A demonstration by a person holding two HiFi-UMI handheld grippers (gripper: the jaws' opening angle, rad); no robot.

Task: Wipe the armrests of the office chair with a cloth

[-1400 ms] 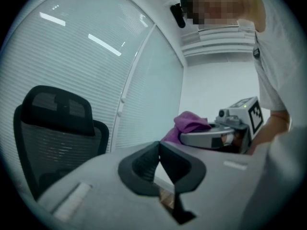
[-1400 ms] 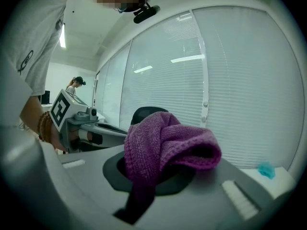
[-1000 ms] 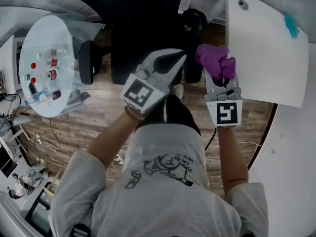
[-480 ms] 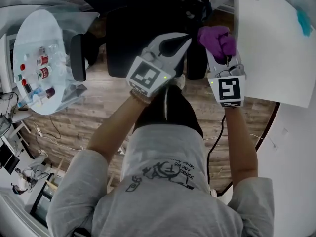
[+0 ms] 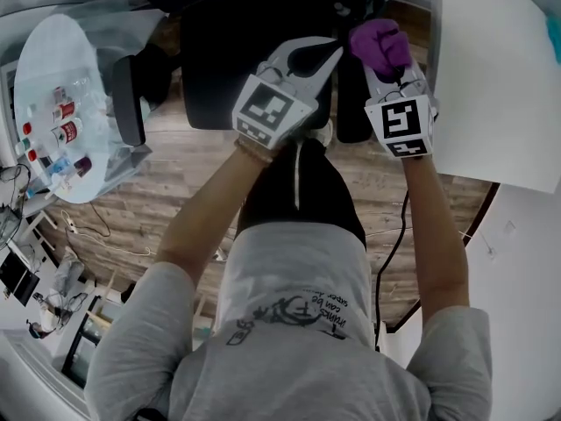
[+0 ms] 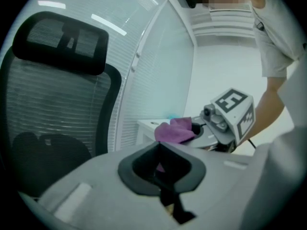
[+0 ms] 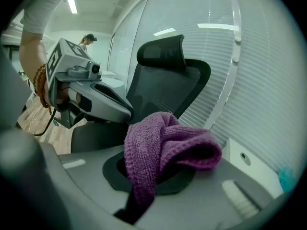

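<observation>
The black office chair [image 5: 237, 60] stands in front of me, with its left armrest [image 5: 125, 99] and right armrest [image 5: 353, 103] showing in the head view. My right gripper [image 5: 387, 64] is shut on a bunched purple cloth [image 5: 379, 44] and holds it at the right armrest's outer side, about midway along. I cannot tell whether the cloth touches the armrest. In the right gripper view the cloth [image 7: 163, 143] covers the jaws. My left gripper [image 5: 333, 53] hangs shut and empty over the seat's right edge, close beside the right one. The mesh backrest [image 6: 53, 104] fills the left gripper view.
A white desk [image 5: 500, 77] sits close on the right of the chair. At the left stands a round glass table [image 5: 53, 68] with several small bottles. The floor is wood planks [image 5: 175, 174], with cables at the left. My legs are right behind the seat.
Both grippers have moved forward towards the chair's back. The purple cloth has travelled from the near part of the right armrest to farther along it.
</observation>
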